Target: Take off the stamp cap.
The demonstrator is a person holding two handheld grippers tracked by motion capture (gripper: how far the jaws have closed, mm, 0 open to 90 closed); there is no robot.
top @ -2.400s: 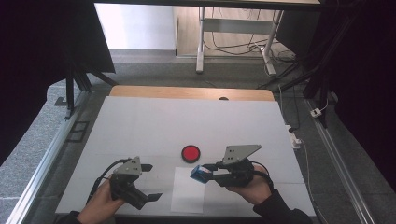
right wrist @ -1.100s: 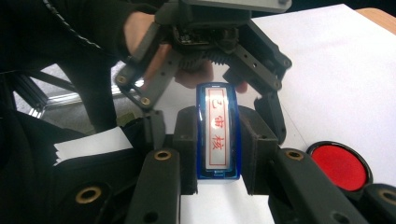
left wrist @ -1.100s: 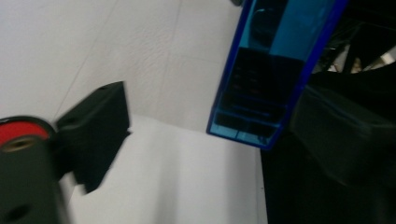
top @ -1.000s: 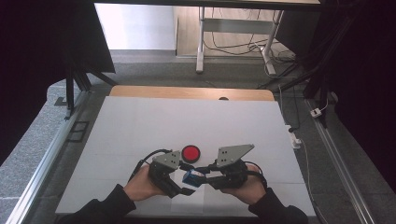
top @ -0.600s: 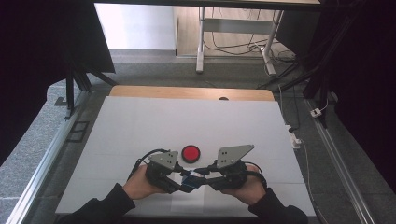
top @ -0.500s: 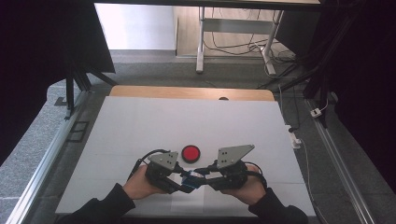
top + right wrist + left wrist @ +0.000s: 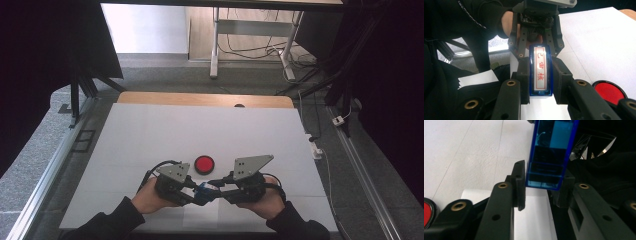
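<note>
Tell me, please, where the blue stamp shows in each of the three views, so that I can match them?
High view: the blue stamp sits low and centre, between both grippers.
Left gripper view: upper centre, standing up between the black fingers.
Right gripper view: centre, its red-lettered face towards the camera.
Shared landmark: the red ink pad.

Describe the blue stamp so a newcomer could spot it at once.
Start at the white table and go to its near edge, where the left gripper and right gripper meet. The blue stamp is clamped between them, a clear blue block with red characters, unlike the round red pad.
</note>
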